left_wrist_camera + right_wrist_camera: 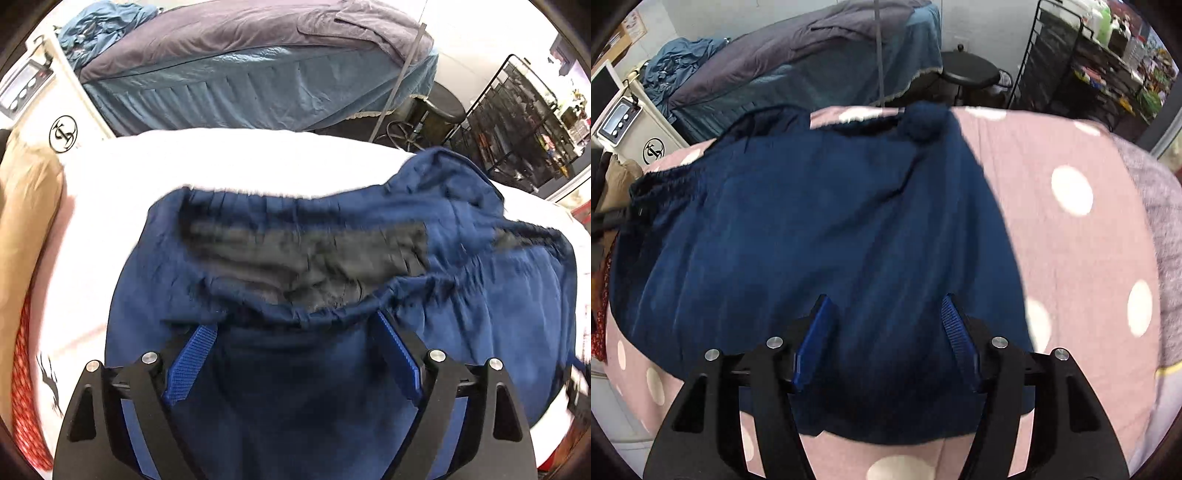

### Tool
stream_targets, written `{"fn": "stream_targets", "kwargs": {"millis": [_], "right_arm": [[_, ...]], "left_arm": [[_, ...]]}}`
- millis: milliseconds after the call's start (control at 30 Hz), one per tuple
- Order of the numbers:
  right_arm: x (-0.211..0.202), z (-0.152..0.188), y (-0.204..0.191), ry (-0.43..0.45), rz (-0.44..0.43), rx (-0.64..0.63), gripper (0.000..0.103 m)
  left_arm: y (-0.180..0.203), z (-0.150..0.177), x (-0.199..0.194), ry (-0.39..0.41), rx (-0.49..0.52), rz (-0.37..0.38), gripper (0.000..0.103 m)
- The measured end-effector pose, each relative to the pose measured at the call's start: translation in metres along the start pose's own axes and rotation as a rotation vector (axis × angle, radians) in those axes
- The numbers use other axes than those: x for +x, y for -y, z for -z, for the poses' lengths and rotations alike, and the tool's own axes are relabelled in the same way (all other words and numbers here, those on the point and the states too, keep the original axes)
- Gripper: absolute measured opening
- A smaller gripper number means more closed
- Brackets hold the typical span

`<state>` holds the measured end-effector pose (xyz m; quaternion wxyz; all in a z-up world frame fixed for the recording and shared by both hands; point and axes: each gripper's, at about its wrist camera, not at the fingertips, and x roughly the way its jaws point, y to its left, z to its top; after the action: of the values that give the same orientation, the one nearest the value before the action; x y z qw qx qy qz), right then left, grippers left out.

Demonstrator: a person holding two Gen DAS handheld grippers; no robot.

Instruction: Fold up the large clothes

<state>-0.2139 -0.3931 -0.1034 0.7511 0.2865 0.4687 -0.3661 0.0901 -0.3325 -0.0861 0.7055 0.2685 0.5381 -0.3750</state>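
Observation:
A large navy blue garment (pixel 280 387) with an elastic waistband and dark grey lining (pixel 314 258) lies on a pink polka-dot bed cover (pixel 1071 258). In the left wrist view my left gripper (pixel 295 325) is open, its blue fingertips (pixel 195 354) spread just below the gathered waistband, low over the cloth. In the right wrist view the same garment (pixel 812 229) lies spread out, and my right gripper (pixel 886 317) is open over its near part, holding nothing. The cover looks washed-out white in the left wrist view (pixel 221 162).
Behind stands another bed with a grey quilt (pixel 798 51) and teal skirt (pixel 240 92). A black stool (pixel 967 70) and a black wire rack (pixel 1071 66) are at the back right. A white appliance (pixel 631 129) stands left. A grey cloth (pixel 1160 221) lies at right.

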Motion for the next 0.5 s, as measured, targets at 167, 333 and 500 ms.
{"fn": "stream_targets", "kwargs": {"millis": [167, 333, 500], "right_arm": [[-0.010, 0.019, -0.007, -0.005, -0.003, 0.011, 0.062], [-0.020, 0.030, 0.003, -0.028, -0.027, 0.034, 0.062], [-0.024, 0.033, 0.003, -0.035, -0.023, 0.026, 0.062]], "left_arm": [[-0.009, -0.028, 0.037, -0.094, -0.076, -0.016, 0.087], [-0.015, -0.041, 0.048, -0.135, -0.145, -0.030, 0.094], [0.000, -0.038, 0.015, -0.067, -0.054, -0.062, 0.091]]}}
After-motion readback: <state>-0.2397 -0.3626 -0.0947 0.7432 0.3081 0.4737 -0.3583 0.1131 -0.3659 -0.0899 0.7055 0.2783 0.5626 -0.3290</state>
